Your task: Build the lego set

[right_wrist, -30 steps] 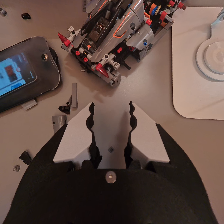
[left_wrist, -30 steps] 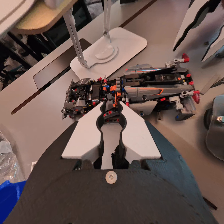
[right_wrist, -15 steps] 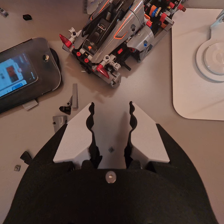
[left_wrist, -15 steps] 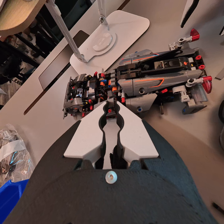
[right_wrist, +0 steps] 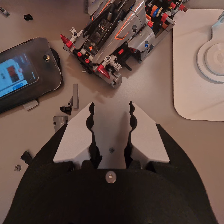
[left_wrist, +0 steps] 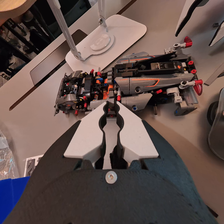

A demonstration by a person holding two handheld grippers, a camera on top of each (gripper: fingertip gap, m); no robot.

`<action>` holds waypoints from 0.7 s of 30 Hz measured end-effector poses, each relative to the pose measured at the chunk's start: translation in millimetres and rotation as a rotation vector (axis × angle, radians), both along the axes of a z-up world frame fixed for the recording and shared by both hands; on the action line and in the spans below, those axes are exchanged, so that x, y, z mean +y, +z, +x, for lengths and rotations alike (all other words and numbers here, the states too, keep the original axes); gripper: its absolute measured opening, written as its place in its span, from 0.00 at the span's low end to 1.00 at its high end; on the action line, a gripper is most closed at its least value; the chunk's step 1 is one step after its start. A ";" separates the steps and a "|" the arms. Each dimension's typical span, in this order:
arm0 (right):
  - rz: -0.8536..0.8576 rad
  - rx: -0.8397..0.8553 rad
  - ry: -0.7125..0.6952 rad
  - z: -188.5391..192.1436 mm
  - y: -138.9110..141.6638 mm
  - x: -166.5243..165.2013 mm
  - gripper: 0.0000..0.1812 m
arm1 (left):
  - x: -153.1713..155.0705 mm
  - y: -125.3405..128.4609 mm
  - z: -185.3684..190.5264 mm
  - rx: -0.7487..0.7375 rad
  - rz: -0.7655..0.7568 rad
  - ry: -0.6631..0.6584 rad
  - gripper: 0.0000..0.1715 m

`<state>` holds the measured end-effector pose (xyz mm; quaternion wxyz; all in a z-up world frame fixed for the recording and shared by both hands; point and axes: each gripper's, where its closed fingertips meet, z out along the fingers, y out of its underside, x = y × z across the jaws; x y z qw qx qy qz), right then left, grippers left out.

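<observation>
Gripping: left gripper (left_wrist: 111, 104) pinches a small grey piece on the grey-and-black lego car (left_wrist: 127, 84) mid-table (left_wrist: 36, 127).
Idle: right gripper (right_wrist: 111, 104) spread wide, empty, near loose grey lego parts (right_wrist: 75, 95).
Risk: twisting could likely pop neighbouring pieces loose.

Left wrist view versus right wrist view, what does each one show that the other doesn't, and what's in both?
Only the left wrist view shows the left claw closed on the model's side, a blue bin and plastic bags. Only the right wrist view shows the open, empty right claw, the lit phone and loose pieces such as a grey wedge. Both show the lego car, the white lamp base and the table.
</observation>
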<state>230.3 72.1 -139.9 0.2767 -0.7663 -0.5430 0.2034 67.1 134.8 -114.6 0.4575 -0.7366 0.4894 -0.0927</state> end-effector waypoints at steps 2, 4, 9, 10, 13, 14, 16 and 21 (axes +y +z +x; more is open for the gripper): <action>0.001 0.001 -0.001 0.2 0.4 0.2 0.31 | -0.9 6.4 -2.3 -0.057 -0.028 0.006 0.07; 0.001 0.003 -0.002 0.5 0.8 0.7 0.31 | 4.8 12.8 -10.2 -0.145 -0.088 0.053 0.11; 0.001 0.002 -0.001 0.3 0.8 0.4 0.31 | 19.1 8.4 -25.6 -0.301 -0.283 0.156 0.18; 0.001 0.002 -0.001 0.2 0.8 0.3 0.32 | 19.3 6.4 -25.2 -0.327 -0.310 0.158 0.20; 0.001 0.003 -0.002 0.7 1.2 0.6 0.31 | 18.2 -6.6 -23.8 -0.331 -0.378 0.163 0.27; 0.001 0.004 -0.003 0.8 1.4 0.7 0.31 | 18.6 -8.1 -23.7 -0.345 -0.386 0.167 0.29; 0.002 0.004 -0.003 1.0 1.5 0.8 0.31 | 19.7 -9.4 -24.3 -0.371 -0.407 0.177 0.31; 0.001 0.004 -0.001 0.4 1.2 0.3 0.31 | 19.9 -12.7 -24.1 -0.368 -0.421 0.174 0.32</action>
